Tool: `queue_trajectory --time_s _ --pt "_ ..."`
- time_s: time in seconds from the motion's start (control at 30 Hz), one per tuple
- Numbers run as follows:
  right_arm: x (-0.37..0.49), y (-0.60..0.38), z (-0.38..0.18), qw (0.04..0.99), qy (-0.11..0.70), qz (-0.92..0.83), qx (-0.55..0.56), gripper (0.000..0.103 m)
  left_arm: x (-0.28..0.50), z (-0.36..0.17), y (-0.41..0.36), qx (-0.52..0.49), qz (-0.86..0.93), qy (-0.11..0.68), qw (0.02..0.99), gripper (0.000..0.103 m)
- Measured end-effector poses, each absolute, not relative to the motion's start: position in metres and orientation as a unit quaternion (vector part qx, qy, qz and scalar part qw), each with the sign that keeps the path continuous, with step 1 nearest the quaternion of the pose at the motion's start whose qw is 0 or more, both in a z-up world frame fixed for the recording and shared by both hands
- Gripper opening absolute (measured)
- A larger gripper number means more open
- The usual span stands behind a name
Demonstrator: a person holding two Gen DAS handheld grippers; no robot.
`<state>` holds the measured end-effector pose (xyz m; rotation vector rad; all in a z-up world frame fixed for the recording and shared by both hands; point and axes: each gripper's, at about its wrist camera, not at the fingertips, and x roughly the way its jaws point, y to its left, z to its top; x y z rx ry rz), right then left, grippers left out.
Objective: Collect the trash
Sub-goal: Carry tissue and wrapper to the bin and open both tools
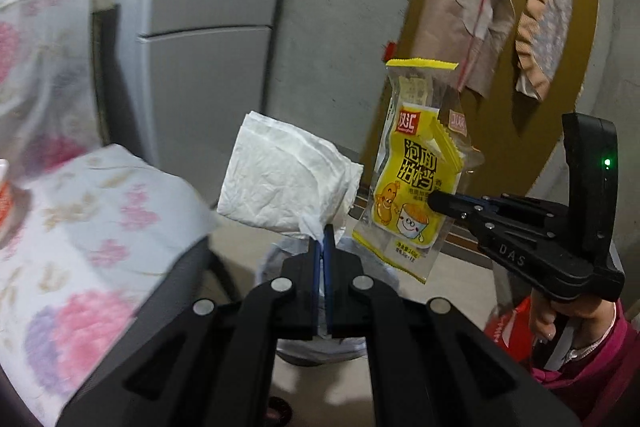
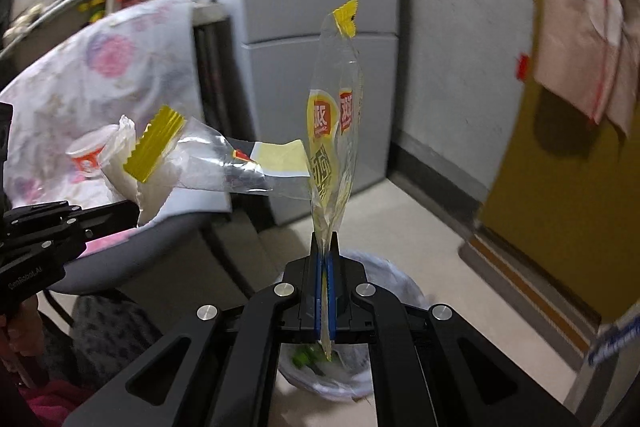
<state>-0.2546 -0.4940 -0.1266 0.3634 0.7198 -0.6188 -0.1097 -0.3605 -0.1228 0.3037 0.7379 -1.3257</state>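
Black claw (image 1: pixel 323 239) with blue pads, silver rivets, "DAS" lettering, green light, magenta sleeve (image 1: pixel 600 359).

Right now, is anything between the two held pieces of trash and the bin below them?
Nothing visible: the tissue and the snack wrapper hang above the lined bin, whose mouth is open beneath both grippers.

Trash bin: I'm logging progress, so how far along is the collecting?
Some scraps already lie in the lined trash bin. In hand: the left gripper is shut on a white tissue, and the right gripper is shut on a yellow snack wrapper, both held above the bin. Left: releasing both, plus the paper cup on the floral cloth.
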Motion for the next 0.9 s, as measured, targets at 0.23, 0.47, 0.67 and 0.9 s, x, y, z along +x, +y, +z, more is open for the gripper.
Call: queue_trajectory --time_s 0.23,0.47,0.67,0.9 --pt "-0.271 -0.519 -0.164 0.853 0.352 -0.326 0.205 0.003 -0.113 -0.155 -0.402 0.153 -0.611 0.345 0.696 0.0" --pt "-0.26 -0.525 -0.211 0.841 0.381 -0.319 0.214 0.007 -0.117 -0.172 -0.423 0.156 -0.613 0.341 0.695 0.0" --pt "-0.253 -0.538 -0.236 0.824 0.404 -0.314 0.243 0.012 -0.113 -0.183 -0.436 0.167 -0.604 0.358 0.692 0.01" --pt "-0.257 -0.543 -0.232 0.82 0.401 -0.324 0.249 0.025 -0.102 -0.18 -0.429 0.152 -0.594 0.363 0.701 0.031"
